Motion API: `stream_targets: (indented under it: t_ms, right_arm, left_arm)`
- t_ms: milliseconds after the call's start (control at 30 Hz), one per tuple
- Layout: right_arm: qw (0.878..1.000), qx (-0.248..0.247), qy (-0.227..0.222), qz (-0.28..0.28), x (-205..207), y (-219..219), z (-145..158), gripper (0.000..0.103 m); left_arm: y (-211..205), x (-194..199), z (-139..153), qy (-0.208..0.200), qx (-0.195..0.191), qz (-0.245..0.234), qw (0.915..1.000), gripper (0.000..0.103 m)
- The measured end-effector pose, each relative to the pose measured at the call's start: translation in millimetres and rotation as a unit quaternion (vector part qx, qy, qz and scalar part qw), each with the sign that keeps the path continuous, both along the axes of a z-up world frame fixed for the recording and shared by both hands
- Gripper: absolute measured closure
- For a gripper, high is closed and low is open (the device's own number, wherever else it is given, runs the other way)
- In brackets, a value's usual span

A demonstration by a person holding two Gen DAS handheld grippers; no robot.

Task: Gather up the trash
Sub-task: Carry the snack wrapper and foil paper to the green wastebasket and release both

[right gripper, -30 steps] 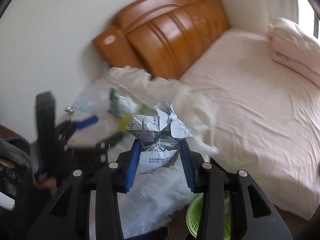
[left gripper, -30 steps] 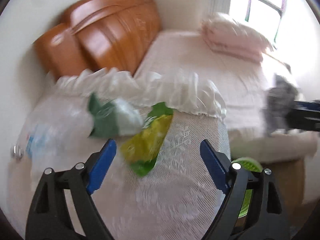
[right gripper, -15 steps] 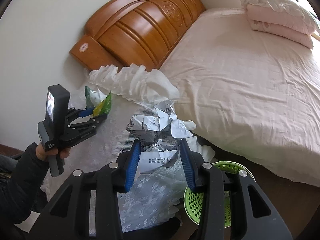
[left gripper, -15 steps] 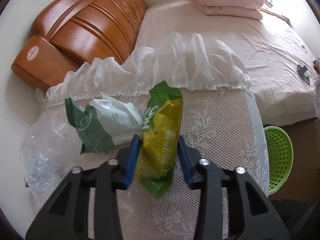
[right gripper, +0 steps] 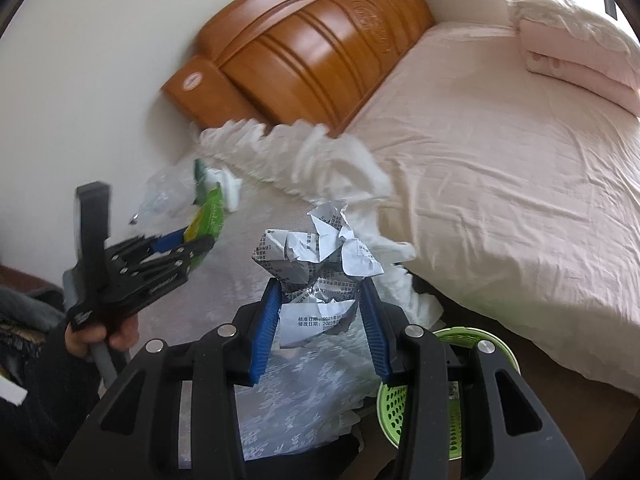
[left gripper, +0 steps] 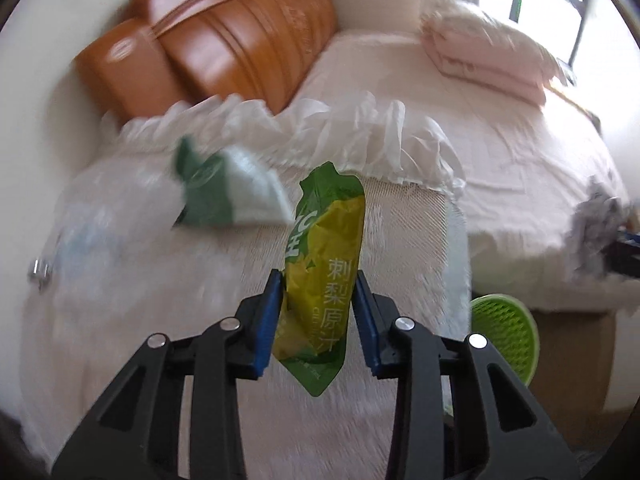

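My left gripper (left gripper: 318, 312) is shut on a green and yellow juice pouch (left gripper: 326, 268) and holds it above the lace-covered table (left gripper: 168, 320). It also shows in the right wrist view (right gripper: 192, 240) with the pouch (right gripper: 208, 220). My right gripper (right gripper: 320, 320) is shut on a crumpled ball of printed paper (right gripper: 316, 264), held above the table's right edge. A green mesh basket (right gripper: 400, 404) stands on the floor below it, also in the left wrist view (left gripper: 504, 332). A green and white wrapper (left gripper: 228, 192) lies on the table.
Clear crumpled plastic (left gripper: 80, 232) lies at the table's left. A bed with pink sheets (right gripper: 500, 168) and folded bedding (right gripper: 580, 40) fills the right. A wooden headboard (right gripper: 304, 52) stands against the wall. A white ruffle (left gripper: 320, 132) edges the table's far side.
My left gripper closed on the juice pouch and has lifted it off the table. My right gripper still holds the paper ball and has shifted slightly.
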State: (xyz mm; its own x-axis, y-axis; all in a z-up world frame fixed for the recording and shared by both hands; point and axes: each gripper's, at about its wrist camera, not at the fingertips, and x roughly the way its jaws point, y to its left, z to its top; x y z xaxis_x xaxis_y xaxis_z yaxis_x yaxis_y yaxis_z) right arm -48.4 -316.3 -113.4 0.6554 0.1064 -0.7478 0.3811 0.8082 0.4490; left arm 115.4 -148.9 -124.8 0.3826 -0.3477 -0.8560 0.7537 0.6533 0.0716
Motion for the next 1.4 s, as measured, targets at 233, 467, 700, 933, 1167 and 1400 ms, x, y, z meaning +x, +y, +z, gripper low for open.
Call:
stream_targets:
  t_ms: [233,467,700,933,1167,1400]
  right_arm:
    - [0.997,-0.011,-0.008,0.072,22.3,56.1,11.6,0.062]
    - [0.991,-0.015,-0.011,0.134,36.9,111.2,16.2,0.062]
    - [0.990,-0.037,-0.014,0.139,27.8,126.8,23.8,0.062]
    - [0.996,-0.051,0.038,0.069,-34.6,87.3,-2.0,0.062]
    - [0.992,-0.037,0.115,-0.027,-85.1,34.9,-63.1,0.062]
    - [0.982,-0.033,0.175,-0.064,-90.2,15.5,-115.1,0.018]
  left_arm:
    - [78.6,-35.6,23.8,-0.003,-0.018,0.104,0.9944,0.068]
    - [128.3,-62.1,45.1,-0.028,-0.033,0.161,0.9860,0.068]
    - [128.0,-80.7,48.8,-0.007,-0.045,0.132,0.9902,0.068]
    - [92.4,-101.8,44.1,0.016,-0.052,0.072,0.9959,0.068]
    - [56.3,-126.1,41.2,0.020,-0.044,0.011,0.9988,0.068]
    - [32.7,-146.1,39.7,0.017,-0.026,-0.033,0.9990,0.068]
